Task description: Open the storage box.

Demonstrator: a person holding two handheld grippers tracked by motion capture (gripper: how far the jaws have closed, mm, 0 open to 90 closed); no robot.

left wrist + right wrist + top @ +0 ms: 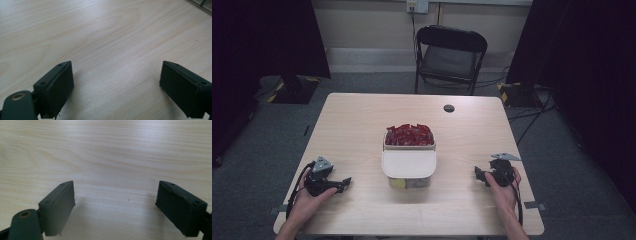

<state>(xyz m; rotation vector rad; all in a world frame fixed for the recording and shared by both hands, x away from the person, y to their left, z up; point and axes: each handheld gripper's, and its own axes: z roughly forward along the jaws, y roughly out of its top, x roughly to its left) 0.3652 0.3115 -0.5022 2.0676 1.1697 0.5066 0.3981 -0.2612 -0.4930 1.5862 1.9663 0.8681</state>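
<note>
One clear lidded box (409, 172) with red packets (410, 134) sits mid-table; my two black tongs, left (346, 183) and right (477, 173), rest spread wide on bare wood (357, 125) either side.

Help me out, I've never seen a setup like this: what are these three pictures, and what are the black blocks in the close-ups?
A person sits at a wooden table, holding a hand-operated gripper in each hand: the left gripper and the right gripper. One picture is taken from above. The other two come from cameras riding on each gripper, looking along its two black jaws, which stand wide apart over bare wood and hold nothing. In the middle sits a clear container with a pale lid and, behind it, a tub of red packets.
</note>
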